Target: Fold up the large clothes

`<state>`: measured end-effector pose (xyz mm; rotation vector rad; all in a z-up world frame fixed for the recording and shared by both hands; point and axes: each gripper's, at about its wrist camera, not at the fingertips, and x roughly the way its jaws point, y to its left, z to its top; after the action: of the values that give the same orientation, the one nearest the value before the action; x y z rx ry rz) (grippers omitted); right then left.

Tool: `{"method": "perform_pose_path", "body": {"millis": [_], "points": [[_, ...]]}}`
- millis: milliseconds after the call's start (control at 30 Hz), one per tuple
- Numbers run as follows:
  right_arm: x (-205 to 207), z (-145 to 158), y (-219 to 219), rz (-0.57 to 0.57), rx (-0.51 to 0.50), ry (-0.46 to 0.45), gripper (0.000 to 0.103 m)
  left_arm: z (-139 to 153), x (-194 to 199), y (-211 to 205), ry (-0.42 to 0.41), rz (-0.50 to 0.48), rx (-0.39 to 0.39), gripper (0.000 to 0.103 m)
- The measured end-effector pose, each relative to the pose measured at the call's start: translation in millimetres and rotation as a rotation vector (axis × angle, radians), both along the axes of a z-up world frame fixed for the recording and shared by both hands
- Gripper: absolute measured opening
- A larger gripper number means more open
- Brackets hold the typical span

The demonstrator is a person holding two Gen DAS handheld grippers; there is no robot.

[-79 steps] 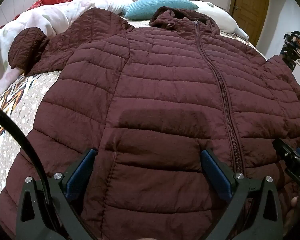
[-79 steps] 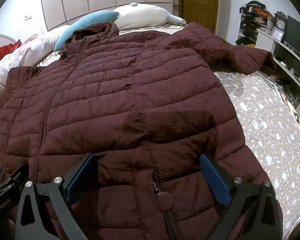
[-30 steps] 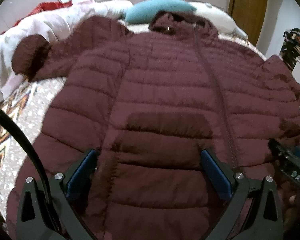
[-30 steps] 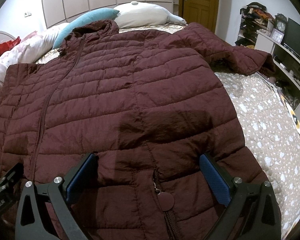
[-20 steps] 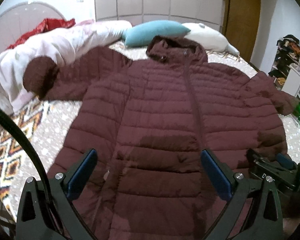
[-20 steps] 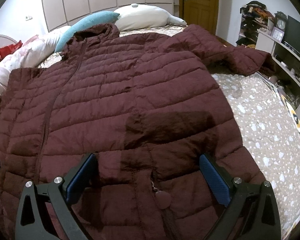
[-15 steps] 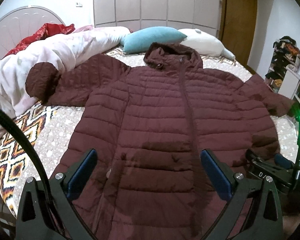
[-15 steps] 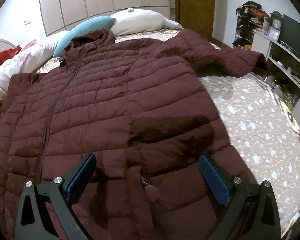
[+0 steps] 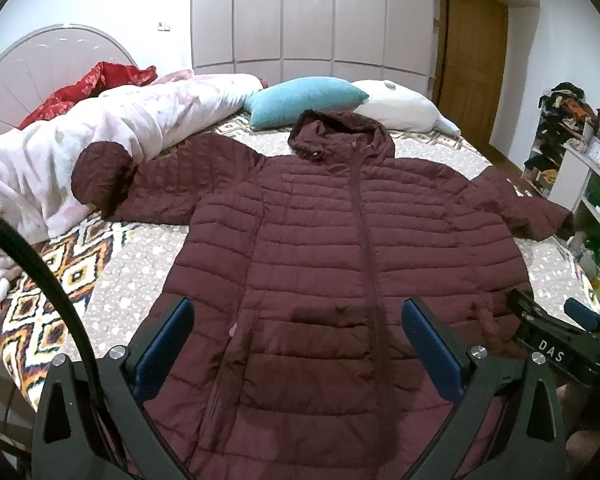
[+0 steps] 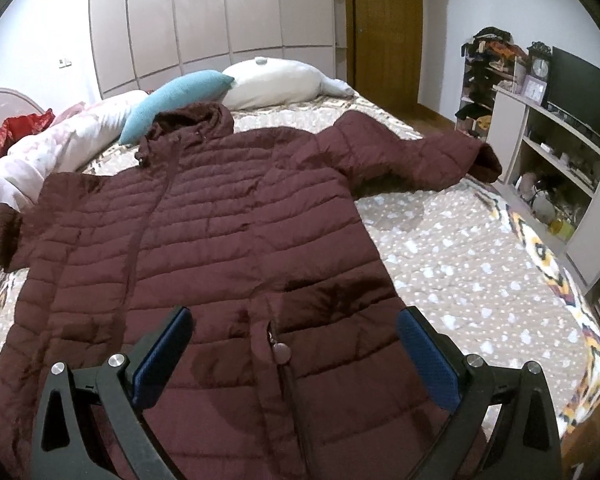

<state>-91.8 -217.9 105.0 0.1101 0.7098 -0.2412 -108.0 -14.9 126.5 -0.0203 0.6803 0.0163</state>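
A large maroon quilted hooded jacket (image 9: 324, 248) lies flat and zipped on the bed, front up, hood at the far end, both sleeves spread out sideways. It also shows in the right wrist view (image 10: 220, 232). My left gripper (image 9: 296, 340) is open and empty, raised above the jacket's hem left of the zipper. My right gripper (image 10: 292, 344) is open and empty, raised above the hem near the right pocket zip pull (image 10: 281, 353). The right gripper also shows at the right edge of the left wrist view (image 9: 556, 340).
The bed (image 10: 460, 256) has a spotted beige cover. A blue pillow (image 9: 304, 100), a white pillow (image 9: 400, 110) and a pink-white duvet (image 9: 80, 148) lie at the far and left sides. Shelves with clutter and a TV (image 10: 580, 92) stand to the right.
Both grippers have lifted up and back from the jacket, so the whole jacket and more of the room are in view. Both stay open. The jacket has not moved.
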Motion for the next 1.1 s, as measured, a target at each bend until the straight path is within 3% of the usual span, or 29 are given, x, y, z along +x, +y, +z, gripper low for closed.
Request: {"method": "perform_pose_path", "body": {"millis": [400, 700, 1100], "points": [[-36.3, 22.1, 5.5, 0.003, -0.026, -0.039, 0.103, 15.6, -27.3, -4.8, -0.022, -0.012, 0.011, 0.103], [-54.1, 29.1, 6.3, -0.008, -0.043, -0.039, 0.103, 6.0, -38.2, -5.1, 0.008, -0.014, 0.001, 0.103], [-71.7, 55.4, 16.0, 0.001, -0.092, -0.077, 0.103, 31.0, -60.7, 2.0, -0.052, 0.006, 0.037, 0.103]]}}
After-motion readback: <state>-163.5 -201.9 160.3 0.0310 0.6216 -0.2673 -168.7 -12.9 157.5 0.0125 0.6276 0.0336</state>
